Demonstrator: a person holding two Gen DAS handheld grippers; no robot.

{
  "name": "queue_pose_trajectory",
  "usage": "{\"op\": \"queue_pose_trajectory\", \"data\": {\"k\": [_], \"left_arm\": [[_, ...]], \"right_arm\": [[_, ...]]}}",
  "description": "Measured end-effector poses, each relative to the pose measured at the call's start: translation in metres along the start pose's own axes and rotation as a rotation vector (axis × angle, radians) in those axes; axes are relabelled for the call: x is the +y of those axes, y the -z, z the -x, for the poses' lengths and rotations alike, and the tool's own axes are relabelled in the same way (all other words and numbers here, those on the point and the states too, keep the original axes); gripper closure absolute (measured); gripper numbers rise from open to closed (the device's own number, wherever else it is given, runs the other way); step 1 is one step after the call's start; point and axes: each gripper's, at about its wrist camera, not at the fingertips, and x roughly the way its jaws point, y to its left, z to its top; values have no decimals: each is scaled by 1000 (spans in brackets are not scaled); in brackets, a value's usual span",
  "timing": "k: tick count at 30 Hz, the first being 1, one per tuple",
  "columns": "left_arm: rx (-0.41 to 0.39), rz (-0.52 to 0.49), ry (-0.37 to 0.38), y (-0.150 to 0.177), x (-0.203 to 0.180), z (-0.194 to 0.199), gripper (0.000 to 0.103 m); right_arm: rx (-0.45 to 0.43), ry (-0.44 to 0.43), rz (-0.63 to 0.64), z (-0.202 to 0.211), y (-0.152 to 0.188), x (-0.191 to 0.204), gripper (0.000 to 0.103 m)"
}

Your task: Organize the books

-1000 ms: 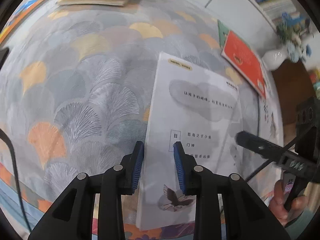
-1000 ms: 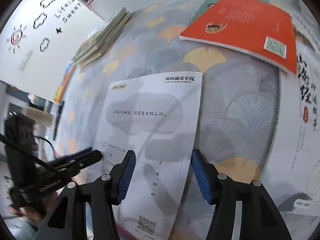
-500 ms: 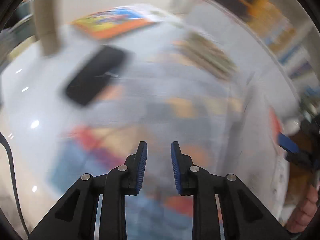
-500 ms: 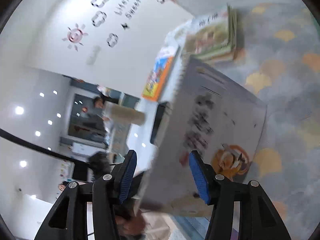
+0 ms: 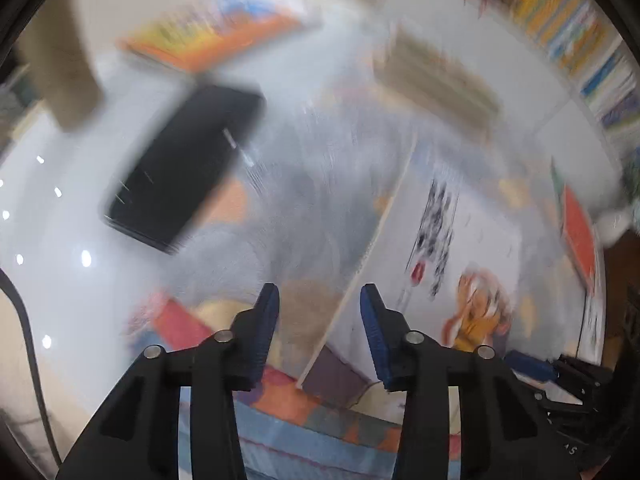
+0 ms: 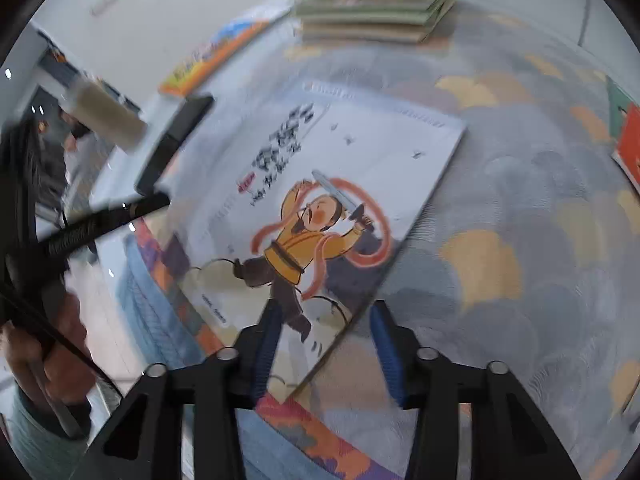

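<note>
We see a white book (image 6: 344,184) (cover figure in yellow) lying face up on the patterned rug (image 6: 520,240), its near corner between the pads of the closing right tool (image 6: 324,340), which do not press it. The left tool (image 5: 320,328) is opening, gripping nothing. A book stack (image 6: 372,12) sits well beyond.

Children's reading room, patterned rug (image 6: 500,240), book stack (image 6: 372,12), bookshelves (image 5: 580,48)

book cover (image 6: 320,184) lettering too blurred to read
</note>
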Motion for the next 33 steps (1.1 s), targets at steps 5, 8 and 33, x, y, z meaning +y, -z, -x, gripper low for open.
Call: {"op": "queue_pose_trajectory", "data": {"k": [5, 8, 33], "left_arm": [[77, 33, 302, 38, -8, 9, 65], [77, 54, 332, 60, -15, 5, 75], [43, 450, 835, 45, -50, 14, 96]], "right_arm": [[12, 34, -13, 4, 6, -20, 65], [2, 1, -10, 17, 15, -56, 65], [38, -884, -650, 10, 61, -183, 42]]}}
